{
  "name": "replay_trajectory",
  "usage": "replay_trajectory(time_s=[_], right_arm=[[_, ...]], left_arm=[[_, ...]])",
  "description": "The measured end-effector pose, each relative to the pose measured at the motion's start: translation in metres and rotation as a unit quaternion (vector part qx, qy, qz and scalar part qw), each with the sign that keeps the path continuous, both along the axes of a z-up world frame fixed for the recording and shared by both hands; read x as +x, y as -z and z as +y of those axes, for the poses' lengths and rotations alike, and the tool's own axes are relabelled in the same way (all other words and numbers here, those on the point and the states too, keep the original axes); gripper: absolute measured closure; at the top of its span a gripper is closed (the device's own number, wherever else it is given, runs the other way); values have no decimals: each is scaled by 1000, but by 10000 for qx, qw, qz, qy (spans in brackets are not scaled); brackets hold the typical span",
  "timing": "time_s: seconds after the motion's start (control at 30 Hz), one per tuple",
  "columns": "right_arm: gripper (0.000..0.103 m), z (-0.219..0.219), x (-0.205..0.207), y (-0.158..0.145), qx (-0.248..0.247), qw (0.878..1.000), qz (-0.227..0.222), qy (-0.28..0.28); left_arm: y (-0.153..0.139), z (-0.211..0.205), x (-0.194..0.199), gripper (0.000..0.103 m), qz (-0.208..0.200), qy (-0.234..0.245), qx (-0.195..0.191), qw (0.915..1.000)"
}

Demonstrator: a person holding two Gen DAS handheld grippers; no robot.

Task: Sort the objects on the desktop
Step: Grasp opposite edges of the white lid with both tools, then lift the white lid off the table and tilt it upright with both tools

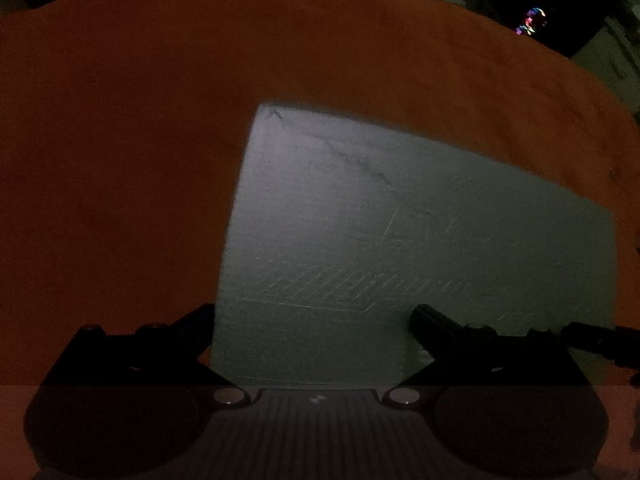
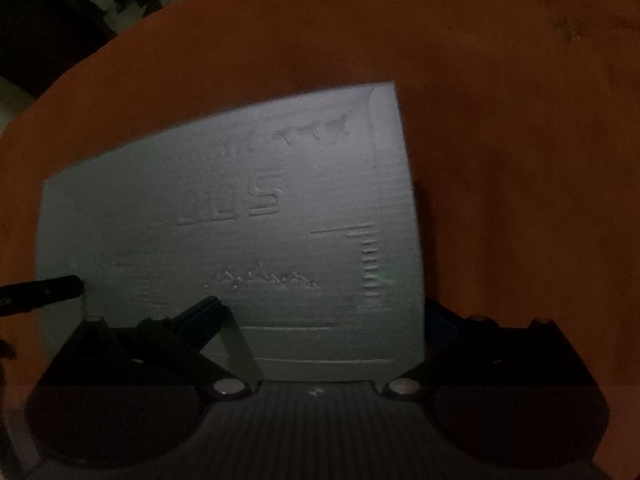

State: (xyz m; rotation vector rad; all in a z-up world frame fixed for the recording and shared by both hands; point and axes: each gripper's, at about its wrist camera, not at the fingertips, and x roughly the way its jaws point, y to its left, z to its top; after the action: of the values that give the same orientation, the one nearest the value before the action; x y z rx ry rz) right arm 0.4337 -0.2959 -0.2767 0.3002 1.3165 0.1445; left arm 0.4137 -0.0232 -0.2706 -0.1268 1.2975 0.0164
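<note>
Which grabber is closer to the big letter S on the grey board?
Right, probably. The right gripper hovers over the board with the S just ahead of its fingers. The left gripper is off to the S's left side, farther away.

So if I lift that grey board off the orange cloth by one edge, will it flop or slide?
The grey board looks stiff: straight edges, flat embossed face, so probably no flop. It seems thin, likely light. On the orange cloth it may drag rather than slide. Both grippers straddle it, open.

One grey board [image 1: 400, 240], two grippers [image 1: 312, 320]
</note>
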Motion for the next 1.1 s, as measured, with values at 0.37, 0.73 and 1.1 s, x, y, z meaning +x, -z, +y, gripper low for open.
replay_trajectory(time_s=[0.37,0.73,1.1], right_arm=[[0,2,-15,38,297,9986,434,78],[5,-15,-41,15,741,9953,194,585],[7,-19,-71,-35,784,9953,-2,564]], left_arm=[[26,4,-9,0,239,551,425,9973],[-19,17,9,7,-175,274,292,9990],[-88,37,0,15,-601,214,-22,9980]])
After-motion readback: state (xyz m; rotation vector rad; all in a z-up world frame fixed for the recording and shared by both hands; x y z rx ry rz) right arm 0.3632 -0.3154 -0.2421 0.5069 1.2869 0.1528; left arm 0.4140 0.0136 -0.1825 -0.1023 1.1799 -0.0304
